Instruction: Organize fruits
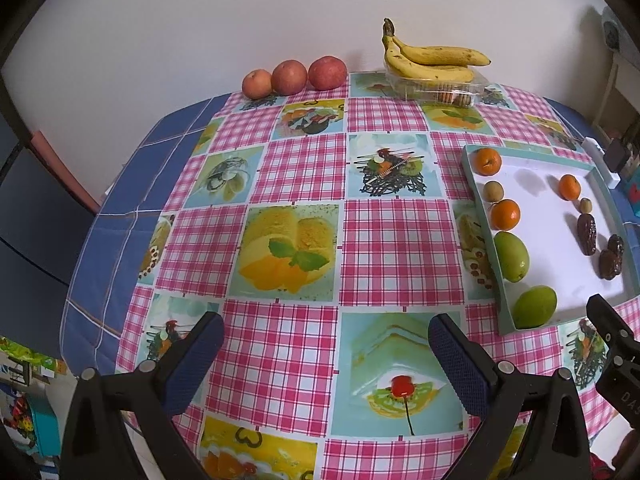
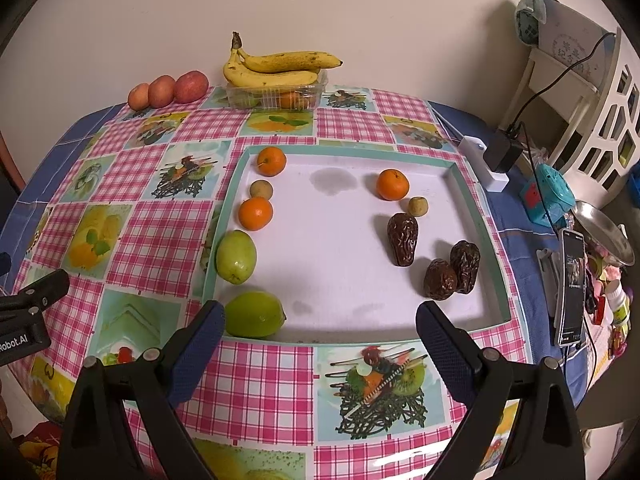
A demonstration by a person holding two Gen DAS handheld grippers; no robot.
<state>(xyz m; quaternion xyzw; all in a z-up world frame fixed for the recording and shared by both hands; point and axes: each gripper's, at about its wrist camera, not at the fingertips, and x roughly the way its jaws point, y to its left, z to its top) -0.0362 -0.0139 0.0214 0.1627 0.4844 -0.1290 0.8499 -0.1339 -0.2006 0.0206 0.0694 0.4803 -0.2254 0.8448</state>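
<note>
On the far left edge of the surface [image 2: 272, 384], against the wall, three apples [image 2: 168, 89] sit in a row. Just to their right, a bunch of bananas [image 2: 276, 66] rests on top of a clear plastic box [image 2: 276, 94] holding more fruit.

Nearer, the left tongs [image 1: 326, 338] hover over the bare checked cloth with their blue pads spread wide, holding nothing. All fruit lies ahead of them or off to their right.

Right of them sits a shallow white tray [image 2: 344, 338] with a teal rim. Down its left side run an orange [image 2: 271, 161], a small brown fruit [image 2: 261, 189], another orange [image 2: 256, 213] and two green mangoes [image 2: 236, 256], the nearer one just beside the right tongs' left pad. On the tray's right side lie a third orange [image 2: 393, 185], a second small brown fruit [image 2: 418, 206] and three dark dates [image 2: 403, 239], two of them touching.

The right tongs [image 2: 320, 334] hang at the tray's near rim, also spread wide and empty, pointing across the tray. A phone [image 2: 571, 292] stands further right.
</note>
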